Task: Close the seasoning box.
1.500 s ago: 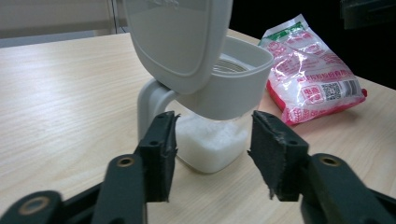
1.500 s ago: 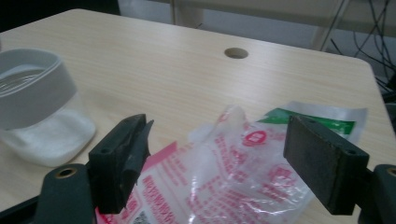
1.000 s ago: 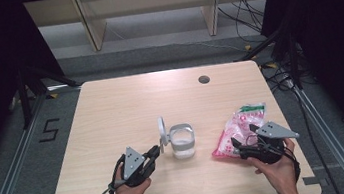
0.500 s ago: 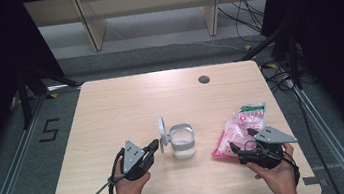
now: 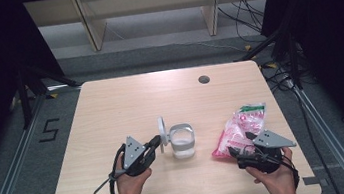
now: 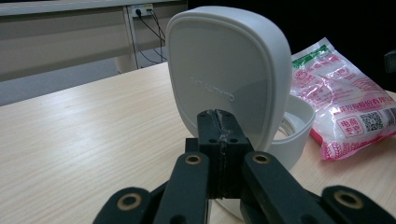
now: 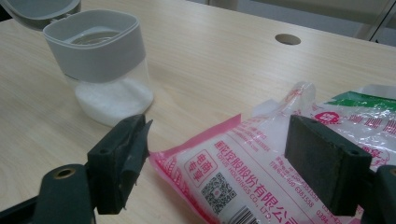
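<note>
White granules in jar point(image 7: 112, 95), right gripper point(image 7: 219, 168) view

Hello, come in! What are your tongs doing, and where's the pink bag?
Left tongs shut, empty, by the jar's open lid. Right tongs open over pink bag. Nothing blocking.

1. The high view looks from above the person's side, forward and down on the whole table point(image 5: 111, 110), from far off.
2. The left gripper view sits low, close behind the container's raised lid point(image 6: 224, 70), facing the pink bag point(image 6: 345, 98) beyond.
3. The right gripper view sits low over the bag point(image 7: 261, 172), facing the container point(image 7: 105, 65).
4. All three views share the container and the bag.
</note>
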### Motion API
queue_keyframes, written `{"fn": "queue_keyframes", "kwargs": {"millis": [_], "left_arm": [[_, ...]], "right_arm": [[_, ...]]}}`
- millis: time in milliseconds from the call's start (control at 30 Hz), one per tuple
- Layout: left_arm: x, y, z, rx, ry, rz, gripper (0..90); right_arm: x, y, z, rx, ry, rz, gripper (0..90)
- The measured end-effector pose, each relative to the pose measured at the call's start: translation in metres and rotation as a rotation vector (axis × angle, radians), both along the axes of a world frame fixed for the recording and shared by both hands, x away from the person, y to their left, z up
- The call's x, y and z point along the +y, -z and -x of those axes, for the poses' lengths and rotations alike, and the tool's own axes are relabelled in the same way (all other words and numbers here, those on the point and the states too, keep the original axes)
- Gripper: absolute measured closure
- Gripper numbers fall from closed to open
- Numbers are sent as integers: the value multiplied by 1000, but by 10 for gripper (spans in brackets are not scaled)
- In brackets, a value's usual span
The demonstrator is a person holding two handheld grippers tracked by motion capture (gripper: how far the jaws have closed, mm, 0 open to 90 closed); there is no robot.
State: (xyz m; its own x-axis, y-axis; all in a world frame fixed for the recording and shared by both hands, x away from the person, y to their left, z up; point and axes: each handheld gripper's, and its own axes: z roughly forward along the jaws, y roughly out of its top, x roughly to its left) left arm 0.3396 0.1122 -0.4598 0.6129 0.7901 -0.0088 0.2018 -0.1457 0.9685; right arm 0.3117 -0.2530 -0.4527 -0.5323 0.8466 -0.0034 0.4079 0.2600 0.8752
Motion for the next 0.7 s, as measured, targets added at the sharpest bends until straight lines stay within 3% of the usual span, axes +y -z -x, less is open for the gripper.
{"fn": "queue_keyframes", "kwargs": {"millis": [33, 67, 167, 200, 367, 467, 700], "left_arm": [[0, 0, -1, -7, 5, -5, 893], [-1, 0, -1, -9, 9, -1, 893], [-3, 0, 0, 1, 2, -1, 893], [-3, -1, -1, -6, 6, -8, 893], [-6, -2, 0, -9, 14, -6, 893], [-8, -2, 0, -10, 13, -2, 893], [-10, -3, 0, -19, 21, -8, 893]], "right_arm": [[1, 0, 1, 1, 1, -22, 223], [0, 0, 2, -1, 7, -5, 223], [2, 0, 5, 24, 15, -19, 223], [0, 1, 3, -4, -5, -4, 223], [2, 0, 6, 14, 14, -26, 224], [1, 1, 5, -8, -15, -14, 224], [1, 0, 7, 1, -6, -3, 226]]}}
